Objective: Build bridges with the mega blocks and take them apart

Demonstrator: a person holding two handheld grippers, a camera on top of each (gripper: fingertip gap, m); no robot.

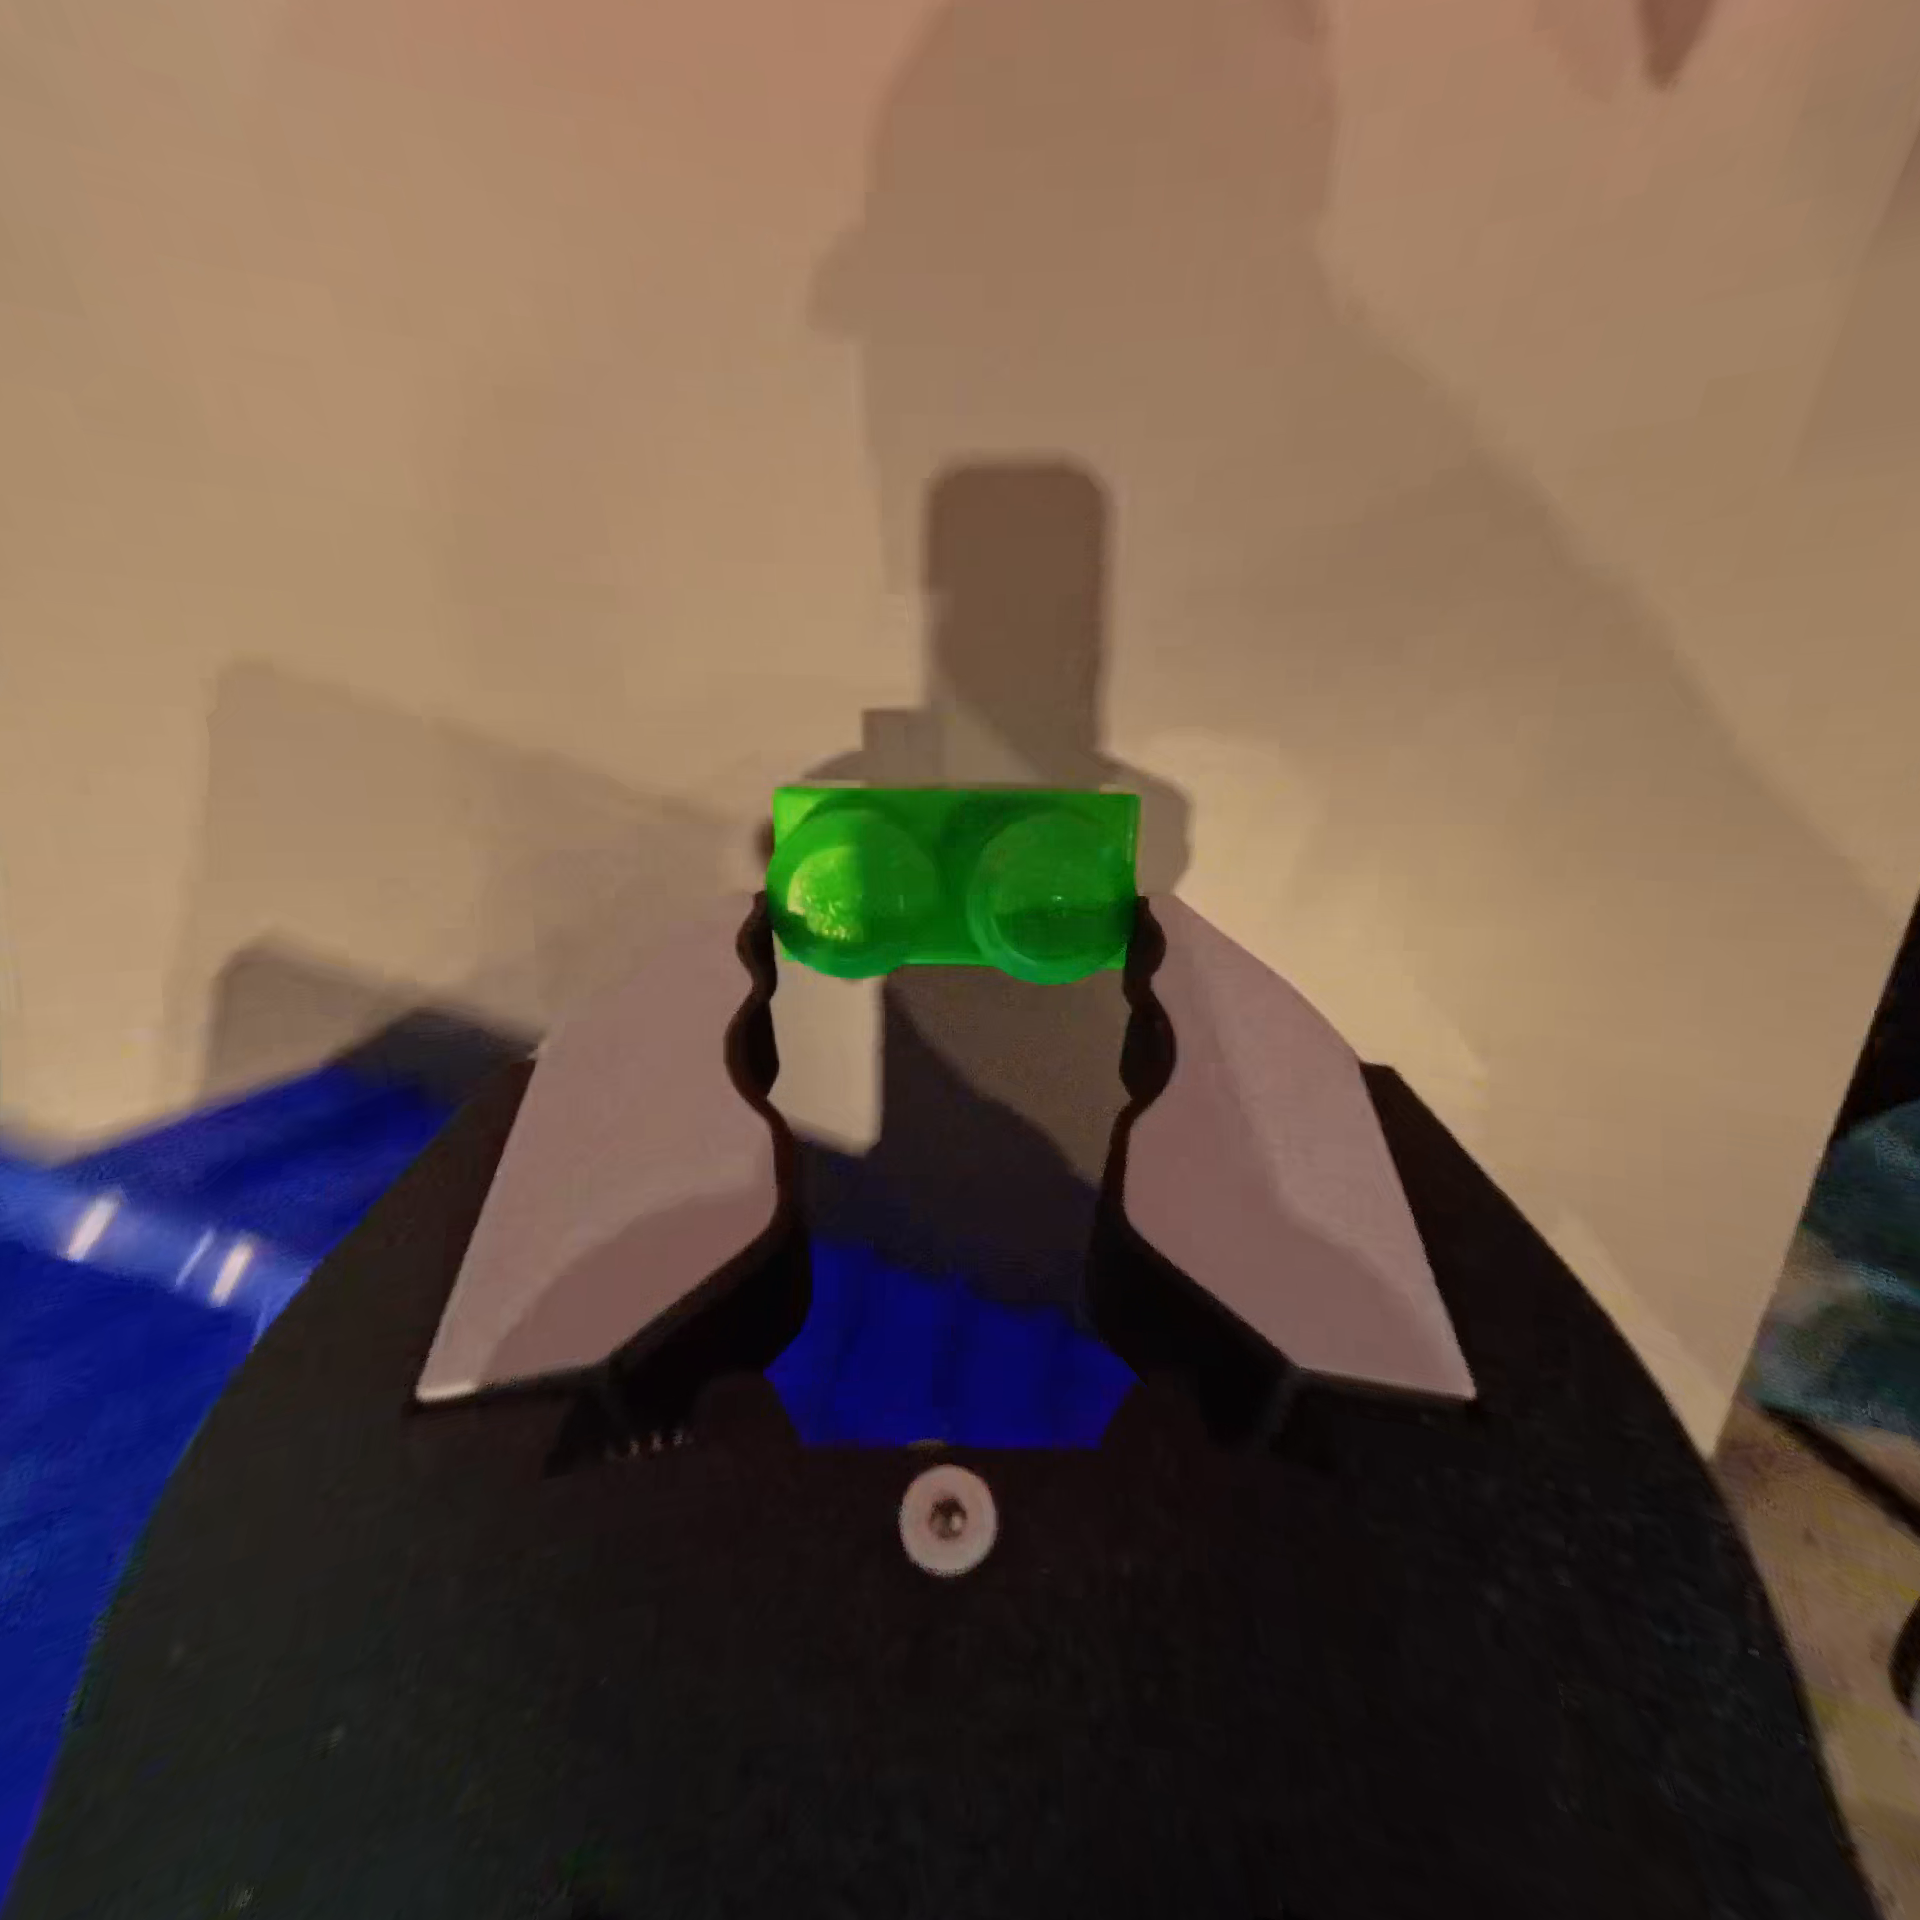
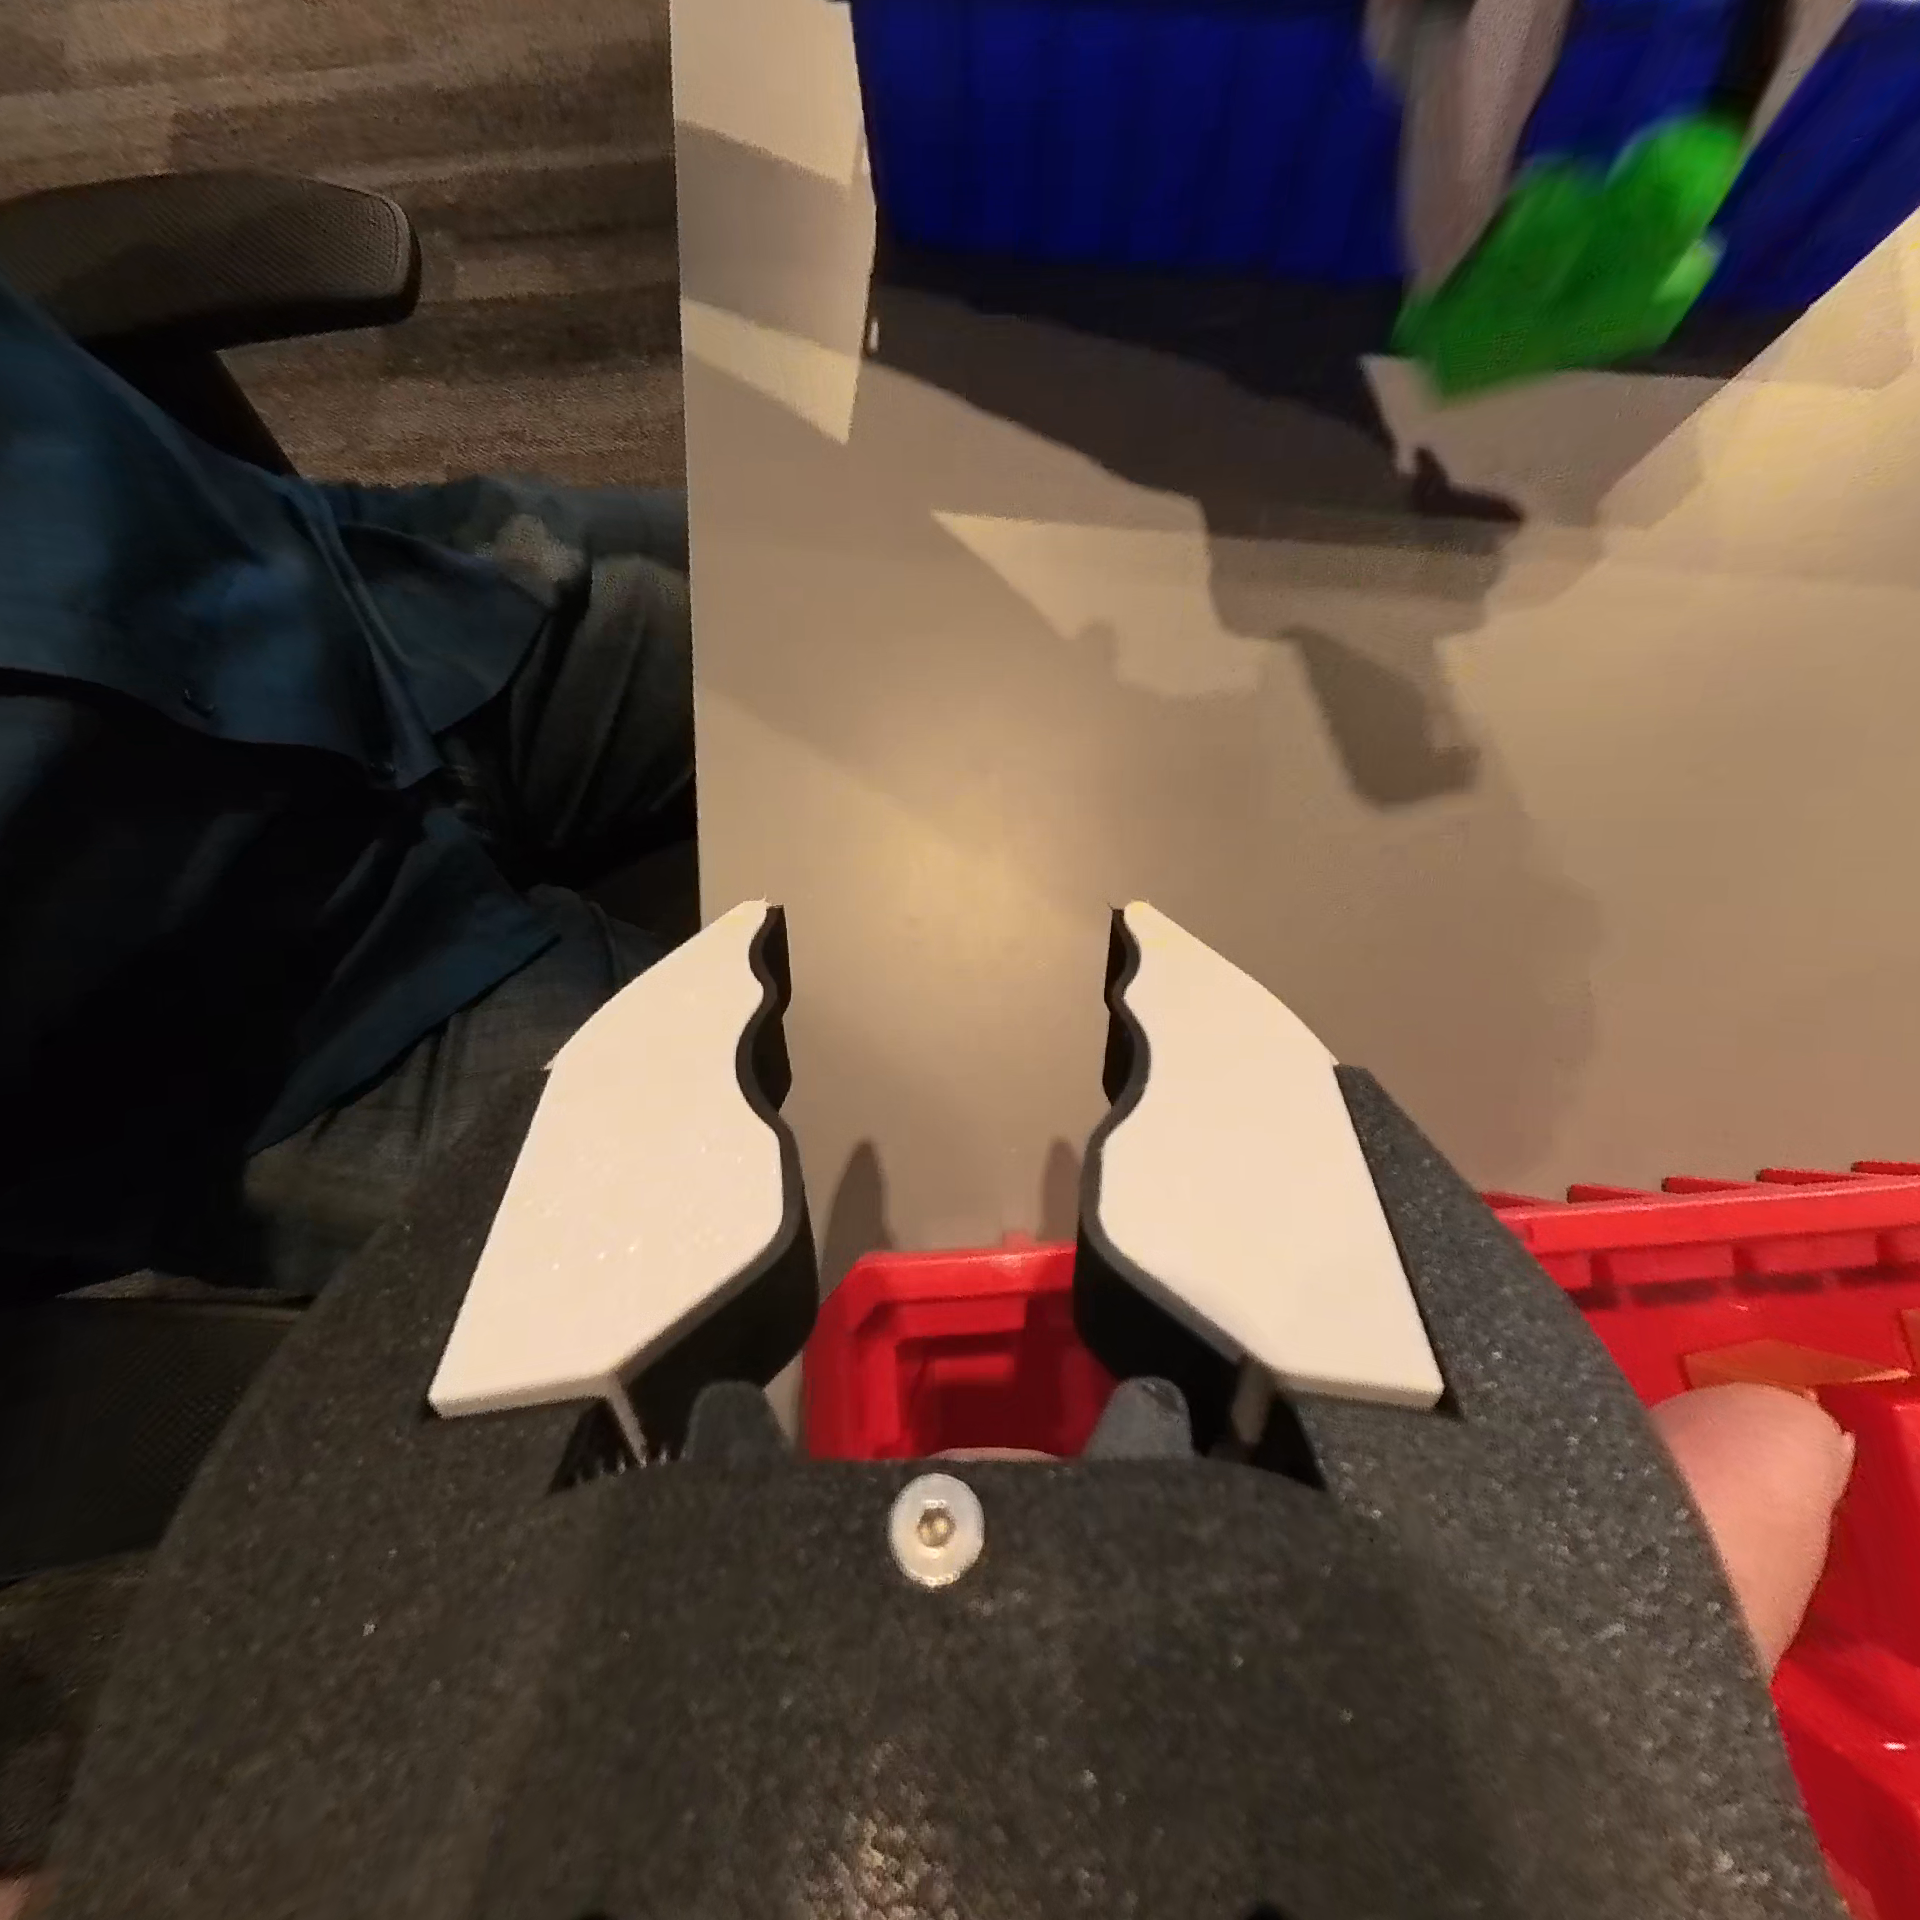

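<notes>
A pale, smooth table (image 2: 1039, 727) carries everything here. A blue bin (image 2: 1091, 135) sits on it at the far side. A red bin (image 2: 1714, 1278) sits on it at the near side, well apart from the blue one. Dark shadows fall across the bare top between them.

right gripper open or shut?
Open. The right gripper has white fingers standing well apart, only the bare beige tabletop between them.

Green two-stud mega block (image 1: 951, 883): translucent, studs facing camera, long axis crosswise, clamped at both ends between left gripper (image 1: 951, 925) fingertips, raised above pale table (image 1: 416, 468); blurred in right view
</notes>
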